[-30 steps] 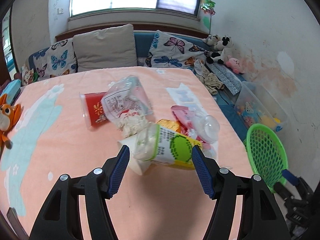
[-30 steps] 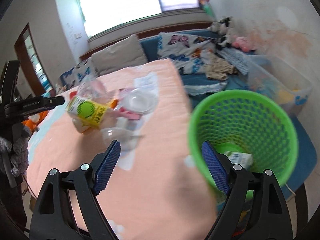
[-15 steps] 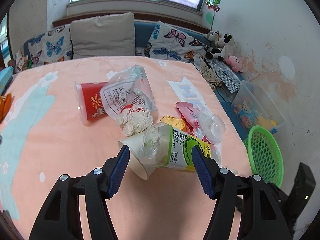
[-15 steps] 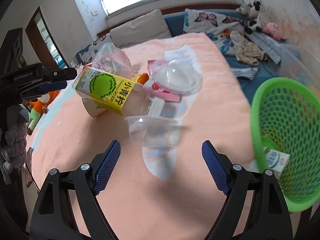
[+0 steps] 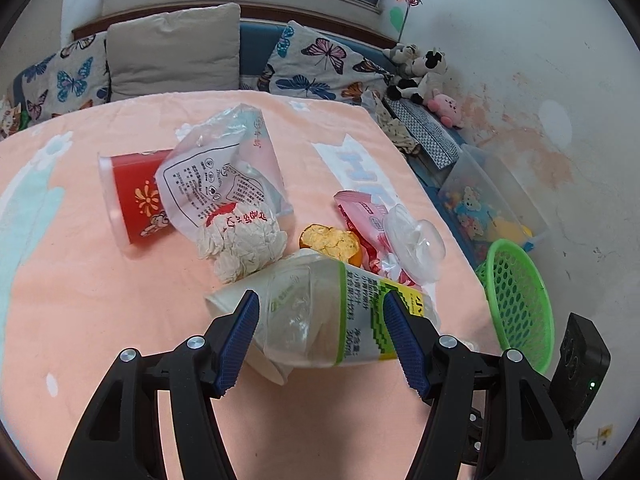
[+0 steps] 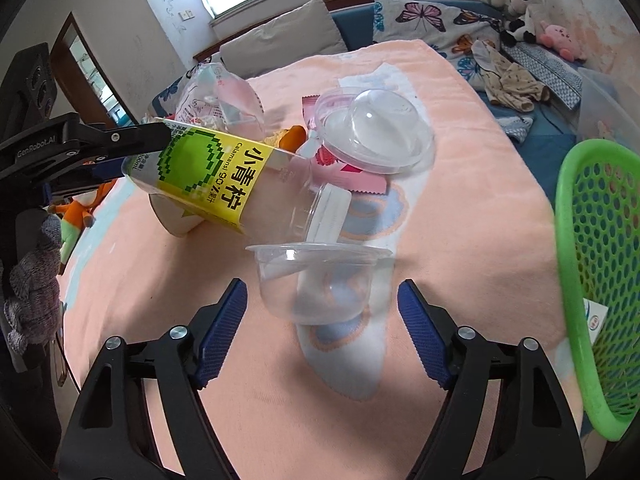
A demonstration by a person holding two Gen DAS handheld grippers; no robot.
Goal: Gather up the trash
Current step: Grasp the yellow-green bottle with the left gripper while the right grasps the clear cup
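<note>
Clear cup (image 6: 316, 280) stands between the closing right tongs (image 6: 322, 334), untouched.

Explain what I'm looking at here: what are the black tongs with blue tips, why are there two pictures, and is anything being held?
The tongs are handheld grippers, one in each of a person's hands, each carrying a fisheye camera looking along its fingers. One picture comes from the left gripper, one from the right gripper. On the peach cloth lies trash: a green-labelled drink cup, a red cup, a plastic bag, and a clear tub. The left's open jaws straddle the drink cup; the right's, just closing, straddle the clear tub. Nothing is gripped yet. A green basket stands beside.
</note>
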